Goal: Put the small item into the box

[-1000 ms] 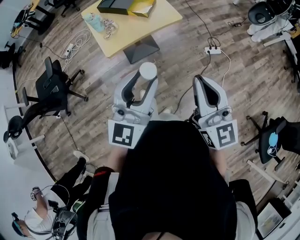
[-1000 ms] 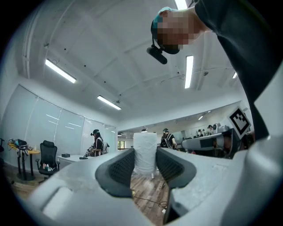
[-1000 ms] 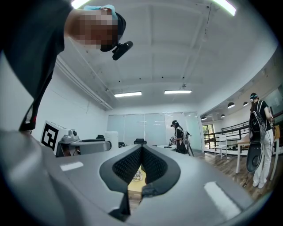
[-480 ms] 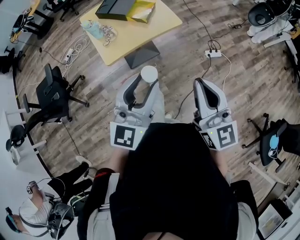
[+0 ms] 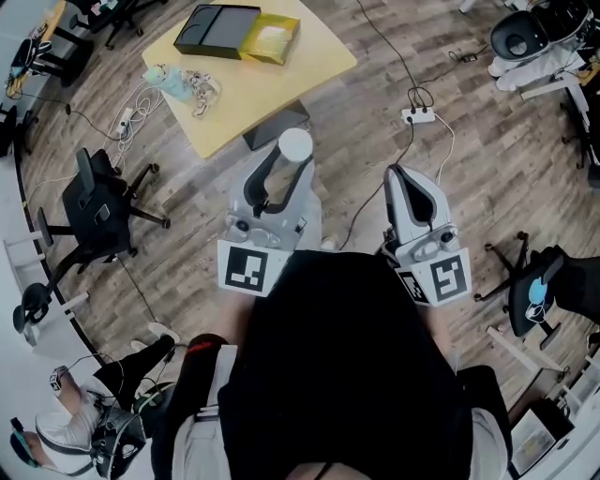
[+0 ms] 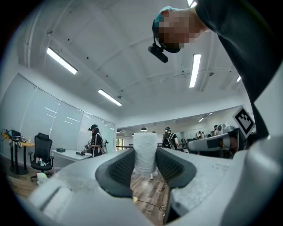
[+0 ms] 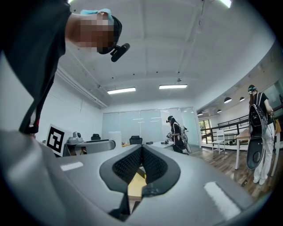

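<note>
While in left gripper [image 6: 144,155], white roll [image 6: 145,145]

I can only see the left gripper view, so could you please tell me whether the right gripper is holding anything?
Observer: No, the right gripper has its fingers together with nothing between them.
Operator: Thank you. Is there a box ahead for this white roll?
Observer: Yes, a black box lies on the yellow table ahead, beside a yellow box.
</note>
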`<state>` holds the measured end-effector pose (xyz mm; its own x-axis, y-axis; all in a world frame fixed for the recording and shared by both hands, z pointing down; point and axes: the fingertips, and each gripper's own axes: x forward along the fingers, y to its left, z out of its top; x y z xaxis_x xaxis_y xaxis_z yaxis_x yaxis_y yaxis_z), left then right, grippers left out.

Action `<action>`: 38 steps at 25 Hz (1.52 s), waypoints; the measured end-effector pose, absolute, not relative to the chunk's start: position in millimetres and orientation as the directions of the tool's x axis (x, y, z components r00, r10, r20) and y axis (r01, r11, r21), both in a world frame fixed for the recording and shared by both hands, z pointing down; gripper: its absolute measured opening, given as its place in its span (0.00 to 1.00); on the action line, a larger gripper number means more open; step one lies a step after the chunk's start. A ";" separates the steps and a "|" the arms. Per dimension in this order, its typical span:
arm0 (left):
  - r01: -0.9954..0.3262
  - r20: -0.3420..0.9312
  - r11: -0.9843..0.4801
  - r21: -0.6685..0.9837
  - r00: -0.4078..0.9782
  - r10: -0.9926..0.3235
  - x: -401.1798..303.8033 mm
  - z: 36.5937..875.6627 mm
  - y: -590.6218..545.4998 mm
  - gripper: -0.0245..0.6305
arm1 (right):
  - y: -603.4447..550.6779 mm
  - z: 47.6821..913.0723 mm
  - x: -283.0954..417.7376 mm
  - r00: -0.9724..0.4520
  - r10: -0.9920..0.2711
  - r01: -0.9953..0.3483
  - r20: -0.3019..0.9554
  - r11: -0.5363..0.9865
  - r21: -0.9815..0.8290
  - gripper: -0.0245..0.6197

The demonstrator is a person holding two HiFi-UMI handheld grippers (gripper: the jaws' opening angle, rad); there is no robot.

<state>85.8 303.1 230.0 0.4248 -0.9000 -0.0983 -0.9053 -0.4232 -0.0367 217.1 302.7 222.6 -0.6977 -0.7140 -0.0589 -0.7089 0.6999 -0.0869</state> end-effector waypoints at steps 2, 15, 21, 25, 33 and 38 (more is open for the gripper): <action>-0.904 -0.102 -0.427 -0.026 0.427 -0.898 85.2 229.7 285.0 0.29 | 286.7 223.5 218.0 -0.691 -0.721 -0.715 -0.054 0.692 -0.098 0.04; -0.882 -0.097 -0.470 -0.031 0.470 -0.877 54.3 229.5 179.9 0.29 | 185.9 219.3 192.6 -0.642 -0.765 -0.755 -0.057 0.643 -0.124 0.04; -0.885 -0.120 -0.463 -0.041 0.465 -0.877 30.2 223.6 137.9 0.29 | 144.5 215.5 172.8 -0.637 -0.767 -0.757 -0.077 0.641 -0.128 0.04; -0.895 -0.127 -0.446 -0.021 0.445 -0.886 8.4 222.3 124.4 0.29 | 130.3 213.1 156.5 -0.639 -0.764 -0.752 -0.087 0.645 -0.137 0.04; -0.902 -0.133 -0.431 -0.016 0.430 -0.893 -9.7 225.7 111.3 0.29 | 113.2 209.8 134.3 -0.665 -0.742 -0.732 -0.089 0.671 -0.120 0.04; -0.910 -0.126 -0.415 -0.011 0.413 -0.902 -17.3 229.3 109.7 0.29 | 107.7 210.1 123.9 -0.688 -0.721 -0.712 -0.086 0.693 -0.113 0.04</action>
<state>-17.3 109.7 229.3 0.4133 -0.9018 -0.1264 -0.9096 -0.4154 -0.0110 123.9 107.7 210.1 -0.6881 -0.7205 -0.0857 -0.7117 0.6932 -0.1135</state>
